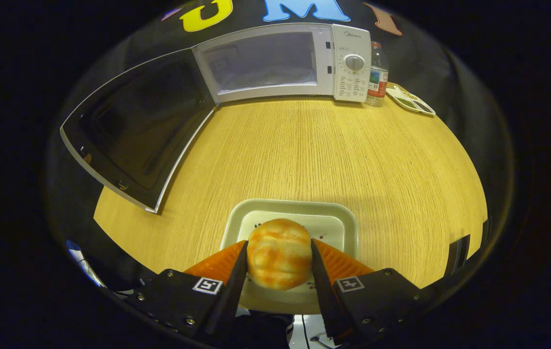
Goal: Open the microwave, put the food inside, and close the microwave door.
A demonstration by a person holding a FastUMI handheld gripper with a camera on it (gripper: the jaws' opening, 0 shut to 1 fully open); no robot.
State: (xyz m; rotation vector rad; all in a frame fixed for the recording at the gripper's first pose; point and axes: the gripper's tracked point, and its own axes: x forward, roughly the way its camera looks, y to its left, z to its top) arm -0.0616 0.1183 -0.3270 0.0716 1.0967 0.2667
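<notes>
The tongs point(279, 257) are clamped on the bun point(279, 260), one finger against each side of it, over the plate point(344, 218) just ahead of the fingers. The bun looks light, soft and squashy, so a mid-height side hold with gentle pressure seems right; squeezing harder would dent it. Well beyond the fingers, the microwave point(348, 63) stands with its door point(135, 126) swung wide

Bun point(279, 260) sits on the tray point(343, 218) at the desk's point(304, 150) near edge, gripper point(278, 252) jaws clamped on both sides of it. Microwave point(280, 63) at the back, door point(135, 128) swung open leftward, bottle point(377, 72) just right of it.
</notes>
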